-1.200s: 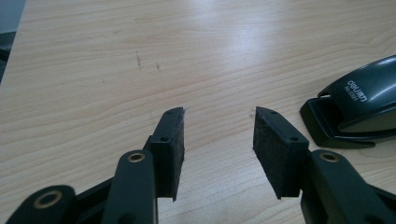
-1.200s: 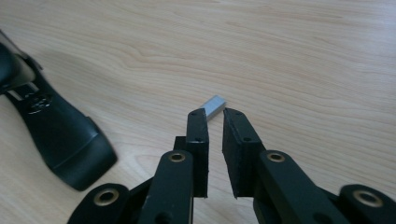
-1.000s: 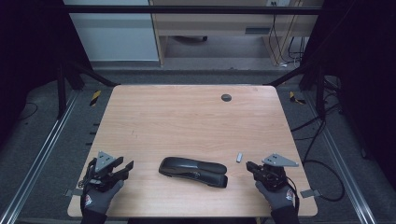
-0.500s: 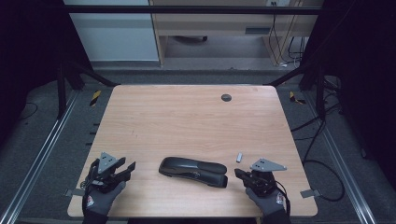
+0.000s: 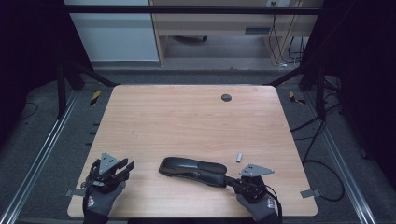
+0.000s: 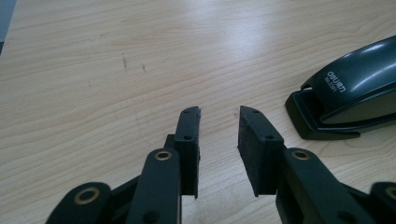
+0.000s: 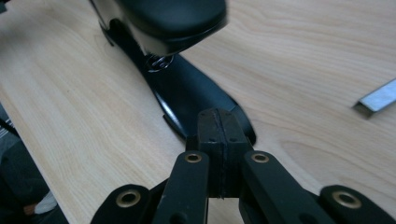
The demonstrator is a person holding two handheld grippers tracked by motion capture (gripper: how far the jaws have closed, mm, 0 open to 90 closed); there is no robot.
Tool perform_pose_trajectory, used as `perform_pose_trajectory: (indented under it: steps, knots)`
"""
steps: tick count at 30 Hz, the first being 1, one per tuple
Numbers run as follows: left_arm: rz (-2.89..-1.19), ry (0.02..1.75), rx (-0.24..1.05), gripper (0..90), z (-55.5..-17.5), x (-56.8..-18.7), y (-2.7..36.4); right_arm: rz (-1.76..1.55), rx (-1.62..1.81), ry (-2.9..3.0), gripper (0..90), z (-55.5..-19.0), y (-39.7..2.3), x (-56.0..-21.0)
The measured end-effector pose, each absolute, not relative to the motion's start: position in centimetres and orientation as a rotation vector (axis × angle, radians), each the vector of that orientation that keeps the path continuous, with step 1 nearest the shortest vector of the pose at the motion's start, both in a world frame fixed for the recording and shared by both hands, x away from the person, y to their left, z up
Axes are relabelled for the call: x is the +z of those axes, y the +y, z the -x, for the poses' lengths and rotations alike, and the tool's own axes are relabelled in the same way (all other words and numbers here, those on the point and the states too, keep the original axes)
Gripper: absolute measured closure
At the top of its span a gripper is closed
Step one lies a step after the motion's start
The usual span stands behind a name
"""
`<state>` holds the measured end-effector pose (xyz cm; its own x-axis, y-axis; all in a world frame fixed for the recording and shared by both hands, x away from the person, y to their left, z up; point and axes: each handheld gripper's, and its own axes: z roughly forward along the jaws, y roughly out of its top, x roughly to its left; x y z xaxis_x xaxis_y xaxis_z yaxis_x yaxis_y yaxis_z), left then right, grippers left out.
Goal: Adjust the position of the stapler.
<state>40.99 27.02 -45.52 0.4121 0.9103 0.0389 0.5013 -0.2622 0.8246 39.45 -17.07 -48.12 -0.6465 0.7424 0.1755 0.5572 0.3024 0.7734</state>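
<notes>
A black stapler (image 5: 192, 171) lies near the table's front edge, its dark top (image 6: 359, 79) at the right of the left gripper view. My right gripper (image 5: 229, 180) is shut with its pads pressed together (image 7: 218, 114), its tips at the right end of the stapler's base (image 7: 187, 88), under the raised head (image 7: 173, 18). I cannot tell whether they touch it. My left gripper (image 5: 124, 168) sits at the front left, well apart from the stapler. Its jaws have just been closing and stand a little open (image 6: 219, 112), with nothing between them.
A short strip of staples (image 5: 239, 157) lies on the wooden table (image 5: 187, 121) just right of the stapler, also in the right gripper view (image 7: 378, 100). A round dark grommet (image 5: 226, 97) sits at the back right. Metal rails run along both sides of the table.
My right gripper has moved left along the front edge up to the stapler's right end. The left gripper stays in place with its jaws drawn closer together.
</notes>
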Motion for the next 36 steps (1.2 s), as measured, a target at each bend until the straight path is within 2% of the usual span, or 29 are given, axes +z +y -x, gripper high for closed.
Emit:
perform_pose_trajectory:
  steps: [12,36]
  knots:
    - [-1.902,1.213,0.684,72.0,-41.0,-45.5,27.1,-1.163,1.218,2.427,90.0,-39.3,-15.3,-49.0]
    - [-1.901,1.21,0.681,73.5,-41.0,-45.5,27.1,-1.152,1.14,2.444,90.0,-39.5,-15.0,-49.4]
